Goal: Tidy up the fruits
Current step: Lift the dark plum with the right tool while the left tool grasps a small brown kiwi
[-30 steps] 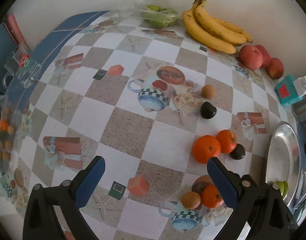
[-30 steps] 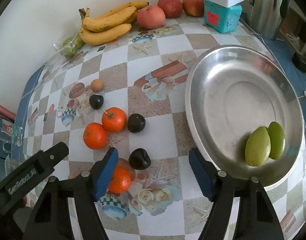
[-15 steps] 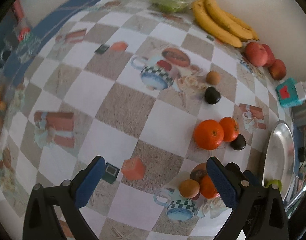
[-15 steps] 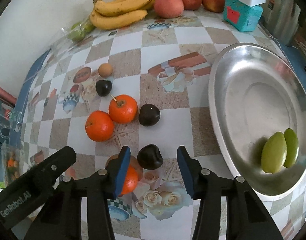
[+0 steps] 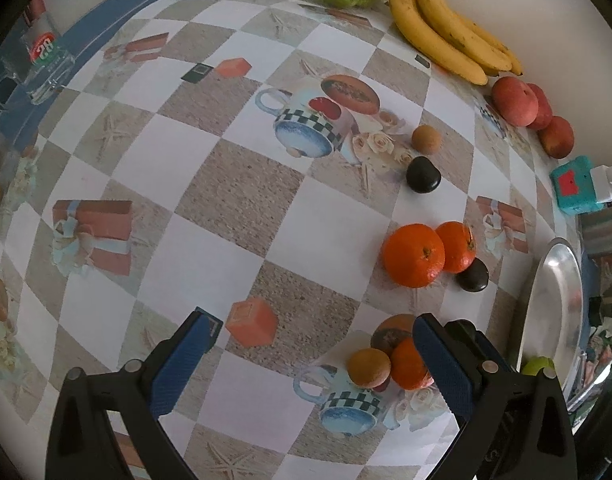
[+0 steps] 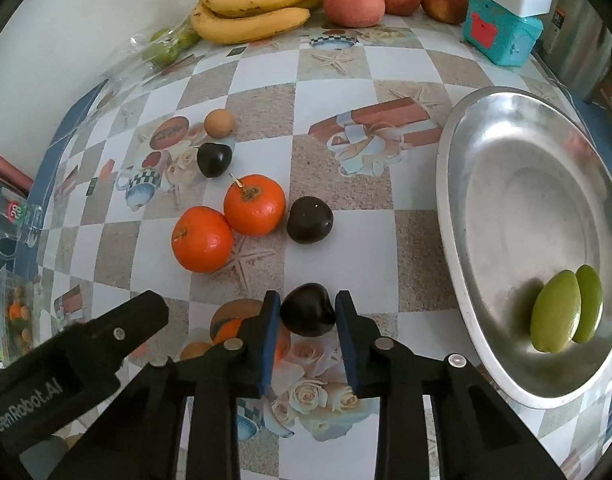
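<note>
In the right wrist view a dark plum (image 6: pixel 306 312) lies on the checked tablecloth between the blue pads of my right gripper (image 6: pixel 307 306). Its jaws are closing and both pads touch the plum's sides. Beyond it sit another dark plum (image 6: pixel 309 220), two oranges (image 6: pixel 254 205) (image 6: pixel 202 239), a third plum (image 6: pixel 214 159) and a small brown fruit (image 6: pixel 219 123). The steel plate (image 6: pixel 450 200) on the right holds two green fruits (image 6: pixel 556 312). My left gripper (image 5: pixel 312 344) hangs open over bare cloth, left of an orange (image 5: pixel 408 364) and a brown fruit (image 5: pixel 369 367).
Bananas (image 6: pixel 258 4), red apples (image 6: pixel 354 4) and a bag of green fruit (image 6: pixel 166 44) line the back wall. A teal box with a white plug (image 6: pixel 502 32) stands behind the plate. A glass mug (image 5: pixel 38 64) sits at the left table edge.
My right gripper's jaws have narrowed from wide apart to touching the near dark plum, and it has sunk a little toward it. The left gripper's view has rolled slightly; its jaws stay wide.
</note>
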